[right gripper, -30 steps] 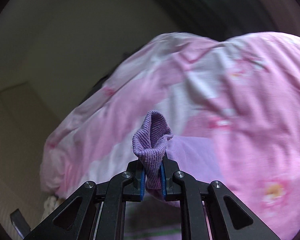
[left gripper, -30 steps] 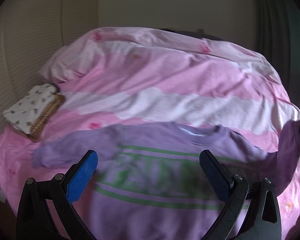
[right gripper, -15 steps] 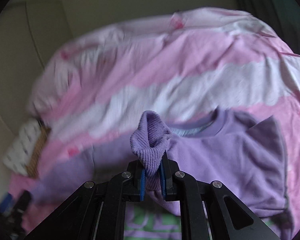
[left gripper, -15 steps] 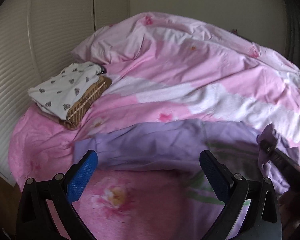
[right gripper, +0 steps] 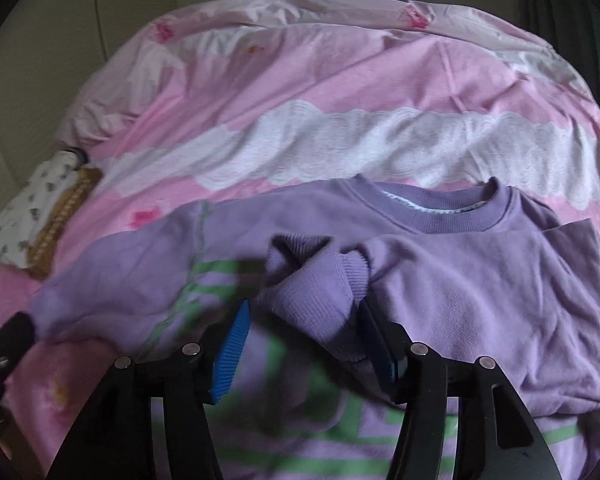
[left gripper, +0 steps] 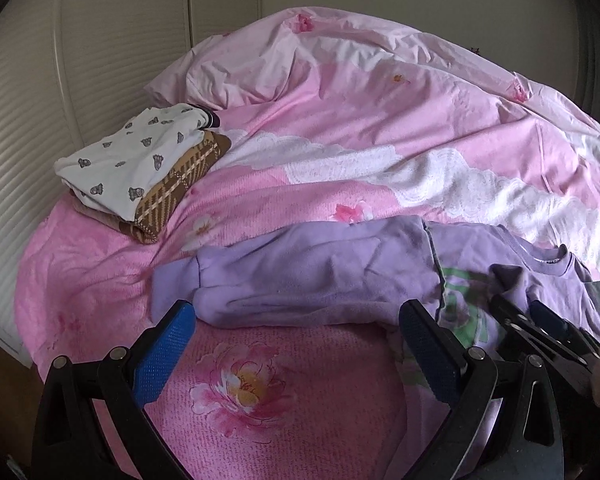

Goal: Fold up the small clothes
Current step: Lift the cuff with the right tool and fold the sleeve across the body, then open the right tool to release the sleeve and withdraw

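A small purple sweatshirt with green stripes (right gripper: pixel 480 280) lies face up on the pink bedspread (right gripper: pixel 340 88). Its right sleeve is folded across the chest, and the ribbed cuff (right gripper: pixel 320 280) rests loose between the spread jaws of my right gripper (right gripper: pixel 304 340), which is open. In the left wrist view the other sleeve (left gripper: pixel 300 276) stretches out to the left, just beyond my left gripper (left gripper: pixel 296 344), which is open and empty above the bedspread (left gripper: pixel 340 80). The right gripper also shows in that view (left gripper: pixel 540 328).
A stack of folded clothes, white patterned (left gripper: pixel 132 168) on top of brown knit (left gripper: pixel 176 192), sits at the bed's left edge; it also shows in the right wrist view (right gripper: pixel 40 208). A ribbed white wall panel (left gripper: pixel 40 80) runs along the left.
My right gripper carried the sleeve cuff over the sweatshirt's chest, lowered it and opened, letting it go. My left gripper shifted left toward the other sleeve and stayed open.
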The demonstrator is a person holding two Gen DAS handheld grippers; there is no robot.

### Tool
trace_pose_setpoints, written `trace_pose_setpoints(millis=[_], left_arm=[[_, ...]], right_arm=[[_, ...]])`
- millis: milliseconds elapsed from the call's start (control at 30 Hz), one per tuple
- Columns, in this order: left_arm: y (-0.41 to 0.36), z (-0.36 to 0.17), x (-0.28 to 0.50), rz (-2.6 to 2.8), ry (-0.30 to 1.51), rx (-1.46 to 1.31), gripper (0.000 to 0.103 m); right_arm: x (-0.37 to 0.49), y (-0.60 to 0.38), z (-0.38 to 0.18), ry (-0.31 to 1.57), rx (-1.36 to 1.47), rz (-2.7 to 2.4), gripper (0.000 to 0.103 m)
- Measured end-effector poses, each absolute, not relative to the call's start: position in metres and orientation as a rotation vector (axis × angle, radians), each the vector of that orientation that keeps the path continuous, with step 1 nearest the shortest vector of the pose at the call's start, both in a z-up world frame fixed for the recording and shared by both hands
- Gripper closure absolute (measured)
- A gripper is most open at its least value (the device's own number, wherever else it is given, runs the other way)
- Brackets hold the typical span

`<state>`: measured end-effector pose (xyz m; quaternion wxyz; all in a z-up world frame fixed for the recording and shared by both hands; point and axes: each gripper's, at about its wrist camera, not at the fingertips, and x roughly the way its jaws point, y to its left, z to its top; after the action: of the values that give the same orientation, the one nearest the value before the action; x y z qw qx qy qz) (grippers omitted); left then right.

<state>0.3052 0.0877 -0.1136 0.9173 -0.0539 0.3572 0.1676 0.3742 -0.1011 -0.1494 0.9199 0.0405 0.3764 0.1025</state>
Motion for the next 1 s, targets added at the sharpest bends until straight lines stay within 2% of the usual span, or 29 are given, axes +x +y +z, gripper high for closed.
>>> trace_pose_setpoints(millis=[167,400,667,1000], left_arm=[[0.077,-0.108,0.307,0.331,0.726,-0.099,0.000],[0.036,-0.102,0.320,0.252,0.710,-0.079,0.000],[-0.037,-0.109,0.360,0.125,0.721,0.006,0.000],[-0.063,-0.134,0.407,0.128,0.755,0.106,0.000]], right_arm=[[0.355,-0.122,-0.132,0.722,0.139,0.248,0.042],[0.330,-0.198,-0.113,0.661,0.125,0.028,0.042],[0.324,-0.283,-0.126,0.719,0.185,-0.128,0.042],[0.320,-0.314,-0.137,0.708,0.270,-0.138,0.042]])
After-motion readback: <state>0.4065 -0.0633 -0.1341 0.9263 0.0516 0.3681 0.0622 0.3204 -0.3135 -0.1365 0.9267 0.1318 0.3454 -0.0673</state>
